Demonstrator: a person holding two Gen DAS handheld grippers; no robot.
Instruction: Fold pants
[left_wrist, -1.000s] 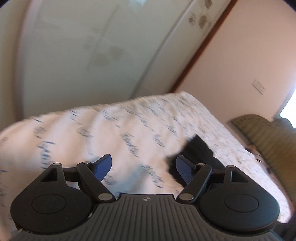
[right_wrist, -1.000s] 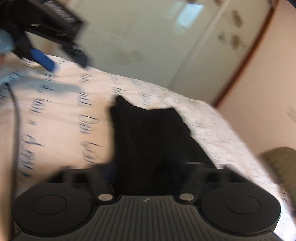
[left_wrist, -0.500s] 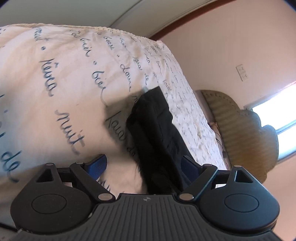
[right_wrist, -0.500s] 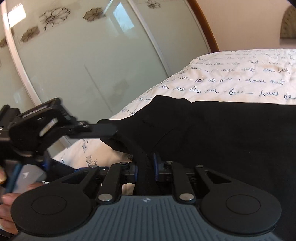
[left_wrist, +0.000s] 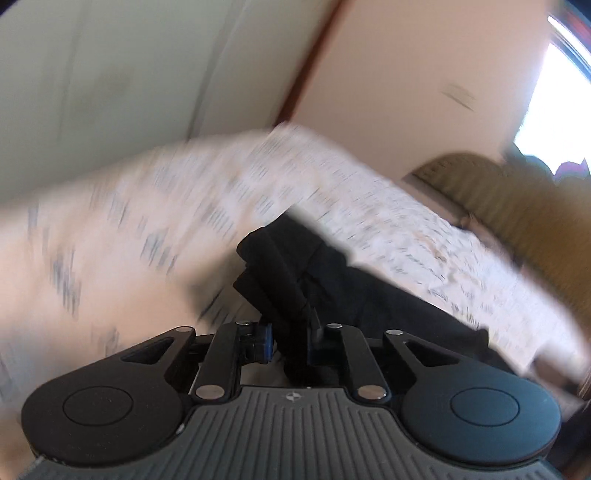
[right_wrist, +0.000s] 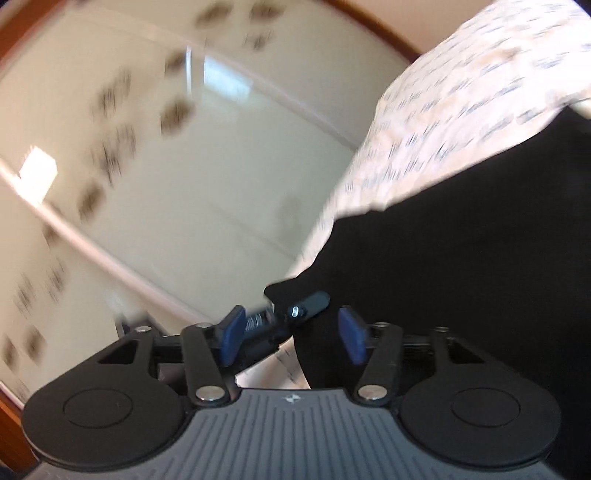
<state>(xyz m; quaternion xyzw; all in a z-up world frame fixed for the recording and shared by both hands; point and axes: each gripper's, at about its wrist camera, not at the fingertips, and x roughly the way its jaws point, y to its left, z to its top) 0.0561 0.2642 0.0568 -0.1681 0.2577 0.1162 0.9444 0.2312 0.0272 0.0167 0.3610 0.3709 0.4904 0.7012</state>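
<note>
The black pants (left_wrist: 369, 280) lie across the white bedspread with dark script print (left_wrist: 184, 206). My left gripper (left_wrist: 290, 343) is shut on a bunched fold of the pants, which rises between the jaws. In the right wrist view the pants (right_wrist: 480, 258) fill the right side. My right gripper (right_wrist: 291, 338) is open, its blue pads (right_wrist: 232, 334) apart, with the pants' edge and part of the other gripper's linkage (right_wrist: 303, 306) between them. Both views are motion blurred.
A pale glass sliding wardrobe door with flower print (right_wrist: 147, 166) stands beyond the bed. A peach wall (left_wrist: 406, 74) and an olive padded headboard (left_wrist: 517, 206) are on the right, by a bright window (left_wrist: 561, 110).
My left gripper has shut on the pants; it was open half a second ago. My right gripper has let go and opened. Both cameras swung sharply.
</note>
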